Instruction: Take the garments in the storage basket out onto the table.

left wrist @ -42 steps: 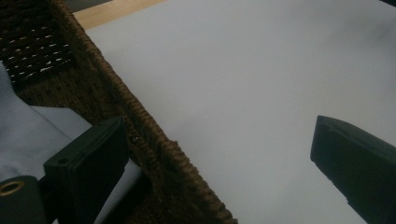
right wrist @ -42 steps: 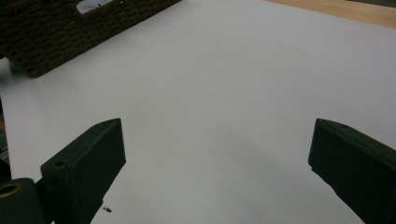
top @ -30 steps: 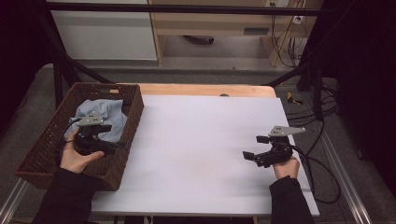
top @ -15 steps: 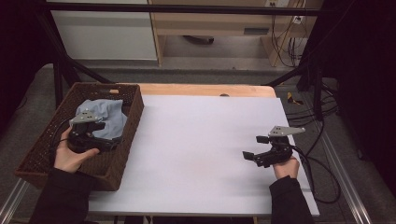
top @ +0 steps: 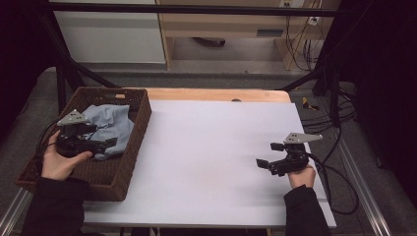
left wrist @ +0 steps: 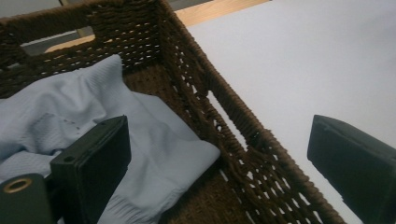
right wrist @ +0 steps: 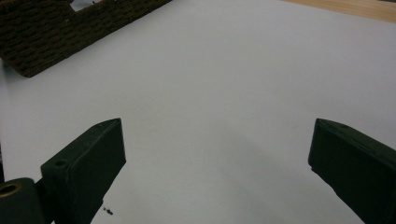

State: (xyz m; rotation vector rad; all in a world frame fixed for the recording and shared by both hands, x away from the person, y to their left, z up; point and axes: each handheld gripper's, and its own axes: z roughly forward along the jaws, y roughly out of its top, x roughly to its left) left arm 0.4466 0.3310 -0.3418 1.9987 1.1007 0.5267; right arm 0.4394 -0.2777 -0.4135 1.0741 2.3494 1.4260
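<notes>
A brown wicker basket (top: 141, 118) stands on the left end of the white table (top: 211, 147). In it lies a crumpled light blue cloth (top: 112, 124). My left gripper (top: 107, 143) hovers over the basket's near part, open, its jaws pointing right across the cloth's near edge. In the left gripper view, the cloth (left wrist: 70, 121) lies under the left jaw, the basket wall (left wrist: 224, 116) runs between the jaws, and the left gripper (left wrist: 224, 172) holds nothing. My right gripper (top: 268, 154) rests open at the table's right side, jaws pointing left. The right gripper (right wrist: 219, 172) spans bare table.
A wooden strip (top: 216, 94) runs along the table's far edge. Black cables (top: 339, 182) trail off the right edge, and dark frame posts stand at both far corners. A basket corner (right wrist: 51, 32) sits far off in the right gripper view.
My left gripper has drawn back to the left over the basket, away from the cloth's middle. The right gripper has stayed where it was.
</notes>
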